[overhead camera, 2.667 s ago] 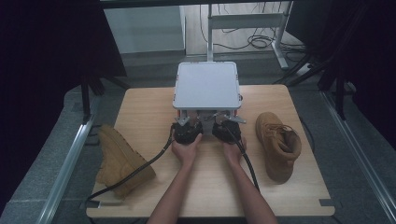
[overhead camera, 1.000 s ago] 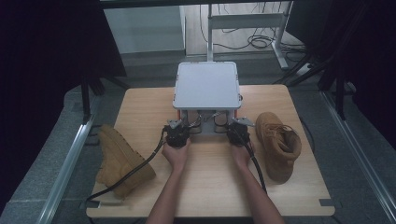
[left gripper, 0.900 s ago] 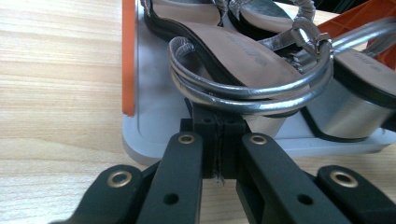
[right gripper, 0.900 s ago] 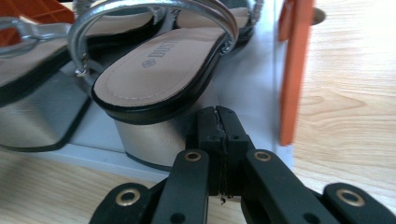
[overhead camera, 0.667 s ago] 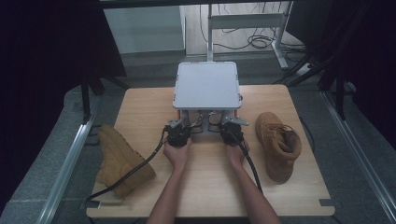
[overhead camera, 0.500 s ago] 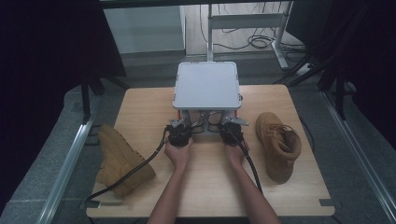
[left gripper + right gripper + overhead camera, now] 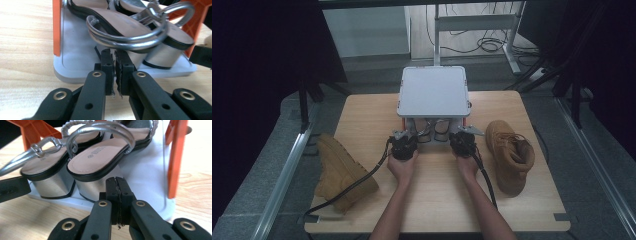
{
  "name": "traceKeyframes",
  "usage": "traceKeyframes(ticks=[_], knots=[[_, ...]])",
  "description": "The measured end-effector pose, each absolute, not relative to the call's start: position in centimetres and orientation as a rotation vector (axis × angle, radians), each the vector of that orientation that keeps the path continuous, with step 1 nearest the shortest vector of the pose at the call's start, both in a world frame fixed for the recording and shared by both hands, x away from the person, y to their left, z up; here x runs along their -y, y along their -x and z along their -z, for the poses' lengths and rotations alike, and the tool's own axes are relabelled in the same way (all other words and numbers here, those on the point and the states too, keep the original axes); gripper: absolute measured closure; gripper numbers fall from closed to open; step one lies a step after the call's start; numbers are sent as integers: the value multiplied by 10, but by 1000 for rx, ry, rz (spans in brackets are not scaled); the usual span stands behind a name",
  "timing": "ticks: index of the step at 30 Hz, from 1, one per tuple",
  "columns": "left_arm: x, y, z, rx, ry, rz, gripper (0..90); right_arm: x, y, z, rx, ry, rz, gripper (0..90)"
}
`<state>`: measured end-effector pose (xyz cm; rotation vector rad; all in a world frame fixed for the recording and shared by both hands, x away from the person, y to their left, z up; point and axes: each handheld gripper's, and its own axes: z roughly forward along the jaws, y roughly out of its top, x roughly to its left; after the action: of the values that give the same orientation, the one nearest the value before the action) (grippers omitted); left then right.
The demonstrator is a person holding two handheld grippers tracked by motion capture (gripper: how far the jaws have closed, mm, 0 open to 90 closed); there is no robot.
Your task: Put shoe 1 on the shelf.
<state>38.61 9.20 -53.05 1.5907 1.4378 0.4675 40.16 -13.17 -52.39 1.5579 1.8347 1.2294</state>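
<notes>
Claws: we see the left gripper with its jaws just eased a sliver apart, nothing between them; the right gripper has its jaws pressed together, empty.
Table: one brown boot lies at its left edge, another boot stands at its right.
Rack: a grey two-level stand with orange posts at the table's far middle.
Sandals: the silver pair sits on the rack's lower shelf, left sandal, right sandal.
Progress: we judge nothing is gripped yet; probably the sandals are next, and both boots lie untouched.
Hands: both hands reach forward, side by side, grippers level at the shelf's front edge.
</notes>
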Motion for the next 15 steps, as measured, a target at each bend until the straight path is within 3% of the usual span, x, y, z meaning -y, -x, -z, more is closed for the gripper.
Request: traceKeyframes(ticks=[5,10,15], knots=[[-93,-368,523,-1401,-1566,-429,799,139,-386,519,-1845,-1544,-1287,884],[-89,-348,508,-1314,-1611,-451,680,135,-362,515,-1878,-1460,-1344,859],[-94,-327,491,-1239,-1620,-443,549,135,-344,508,-1913,-1412,-1404,735]])
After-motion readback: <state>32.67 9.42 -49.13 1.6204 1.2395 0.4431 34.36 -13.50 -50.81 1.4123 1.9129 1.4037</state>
